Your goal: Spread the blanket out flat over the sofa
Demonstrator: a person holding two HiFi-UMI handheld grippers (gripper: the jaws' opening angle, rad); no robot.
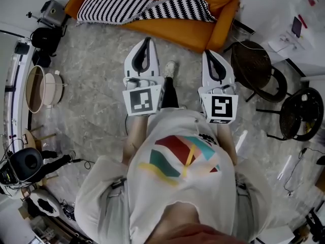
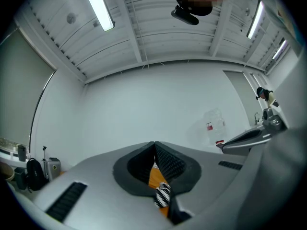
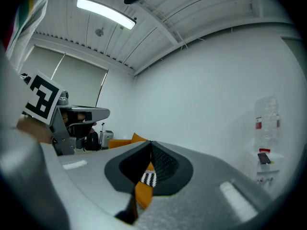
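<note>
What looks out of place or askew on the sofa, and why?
The striped blanket lies rumpled across the seat of the orange sofa, bunched into folds near the middle rather than spread flat, leaving the seat's front uncovered.

This looks like a studio or lab dressed up as a living room: an orange sofa with a striped blanket and round dark chairs stand on a grey stone-look floor. Cables and electronic gear crowd one edge. Bare white walls rise to a ribbed ceiling with strip lights.
</note>
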